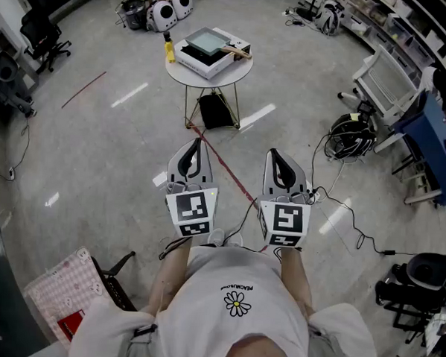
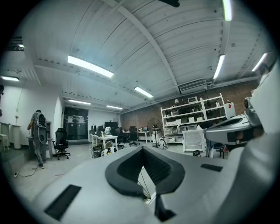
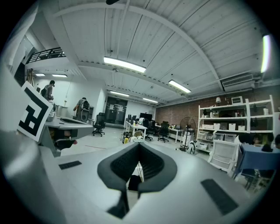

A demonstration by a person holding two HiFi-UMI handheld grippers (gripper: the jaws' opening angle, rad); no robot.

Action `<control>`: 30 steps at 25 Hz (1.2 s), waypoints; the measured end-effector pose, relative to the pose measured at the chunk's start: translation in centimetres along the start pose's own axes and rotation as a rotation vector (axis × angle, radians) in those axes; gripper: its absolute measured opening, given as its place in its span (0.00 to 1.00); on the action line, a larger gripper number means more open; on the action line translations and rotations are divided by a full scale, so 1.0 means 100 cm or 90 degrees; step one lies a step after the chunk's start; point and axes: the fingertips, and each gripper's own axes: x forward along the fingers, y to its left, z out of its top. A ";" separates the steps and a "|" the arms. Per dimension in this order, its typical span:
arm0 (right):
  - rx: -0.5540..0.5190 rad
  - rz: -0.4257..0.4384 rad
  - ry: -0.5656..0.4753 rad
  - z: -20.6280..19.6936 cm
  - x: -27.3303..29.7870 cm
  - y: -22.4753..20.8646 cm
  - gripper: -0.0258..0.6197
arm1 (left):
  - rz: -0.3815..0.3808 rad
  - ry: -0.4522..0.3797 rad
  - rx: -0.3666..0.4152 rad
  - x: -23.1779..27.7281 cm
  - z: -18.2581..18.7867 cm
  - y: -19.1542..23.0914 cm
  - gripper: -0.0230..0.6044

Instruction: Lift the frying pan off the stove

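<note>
A square grey frying pan (image 1: 206, 40) with a wooden handle (image 1: 239, 52) sits on a boxy stove (image 1: 208, 63) on a small round white table (image 1: 185, 73), well ahead of me in the head view. My left gripper (image 1: 193, 145) and right gripper (image 1: 277, 155) are held side by side near my chest, pointing toward the table and far short of it. Both are shut with nothing between their jaws. In the left gripper view the left gripper (image 2: 141, 149) shows its tips touching, and the right gripper (image 3: 139, 145) shows the same in its own view.
A yellow bottle (image 1: 170, 49) stands on the table's left edge and a black bag (image 1: 216, 111) lies under it. A red line (image 1: 227, 170) crosses the floor. Cables (image 1: 349, 140), a white chair (image 1: 384, 82) and a blue desk (image 1: 434, 140) are to the right. A checkered cloth (image 1: 62, 291) lies at lower left.
</note>
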 end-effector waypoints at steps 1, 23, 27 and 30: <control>0.000 0.001 0.001 0.000 0.000 0.000 0.04 | 0.000 0.001 0.001 -0.001 0.000 0.000 0.04; 0.042 0.045 0.037 -0.041 0.008 -0.028 0.04 | -0.022 0.073 0.035 0.021 -0.028 -0.035 0.04; 0.041 0.056 0.044 -0.047 0.012 -0.030 0.04 | -0.033 0.062 0.026 0.027 -0.026 -0.043 0.04; 0.046 0.051 0.034 -0.044 0.019 -0.040 0.04 | -0.032 0.050 0.023 0.040 -0.019 -0.046 0.04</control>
